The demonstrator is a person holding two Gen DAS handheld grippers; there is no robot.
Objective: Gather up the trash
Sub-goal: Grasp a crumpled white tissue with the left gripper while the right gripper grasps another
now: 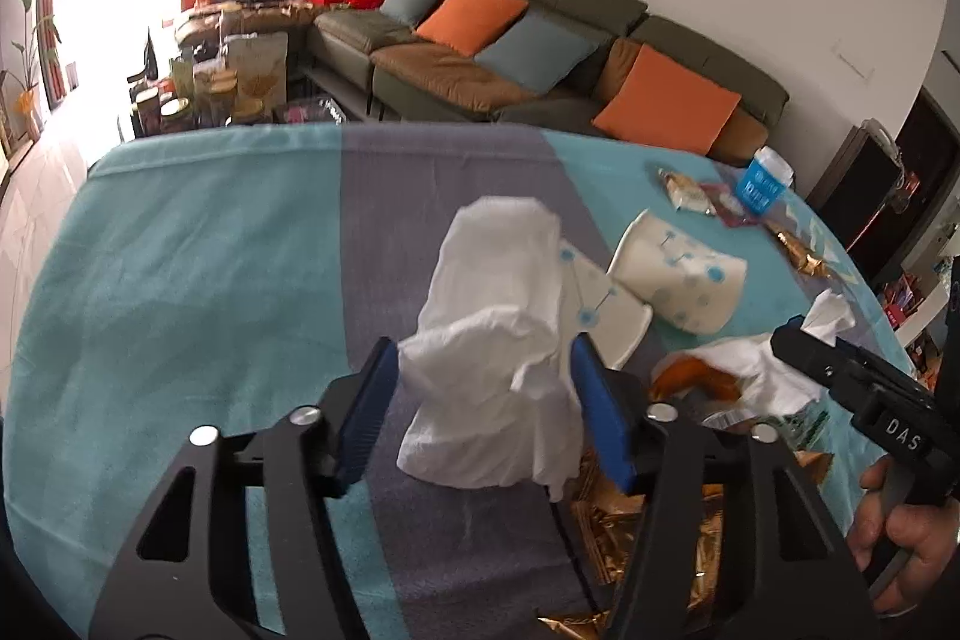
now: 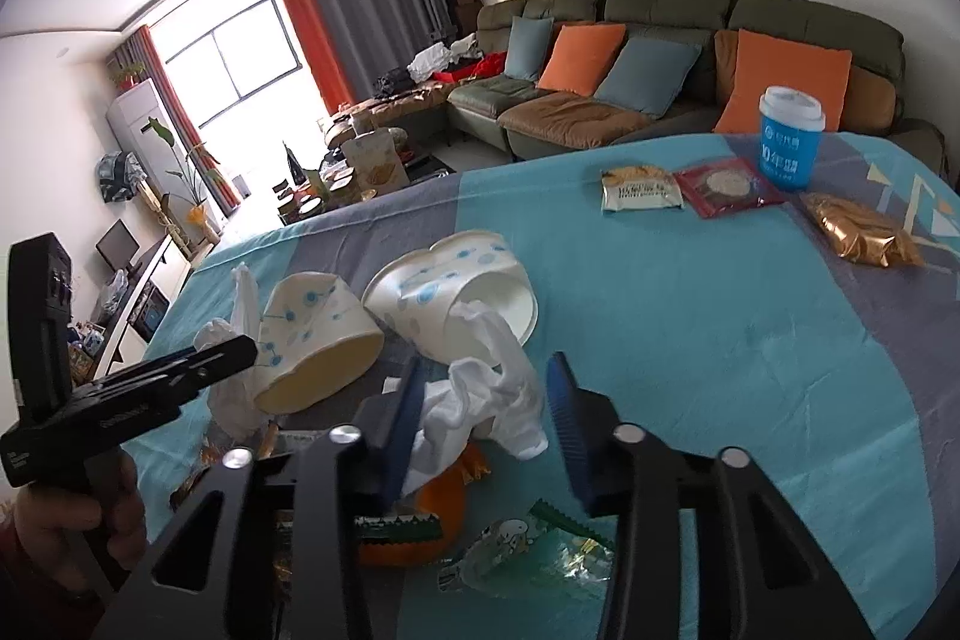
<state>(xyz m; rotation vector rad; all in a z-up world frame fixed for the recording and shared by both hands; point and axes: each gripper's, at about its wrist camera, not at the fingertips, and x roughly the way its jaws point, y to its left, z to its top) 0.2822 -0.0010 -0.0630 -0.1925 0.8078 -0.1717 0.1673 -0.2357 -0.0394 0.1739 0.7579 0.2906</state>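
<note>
From my left wrist, my left gripper (image 1: 483,400) has its jaws pinching a crumpled white tissue (image 1: 498,340), both blue pads pressed against its sides, above the desk (image 1: 180,280) with its teal-and-grey cloth. Two tipped paper cups (image 1: 678,280) lie just beyond.

From my right wrist, my right gripper (image 2: 486,418) has its jaws half-spread around a second white tissue (image 2: 480,394); the left pad touches it, the right pad stands clear. Orange and green wrappers (image 2: 432,520) lie beneath, on the desk.
</note>
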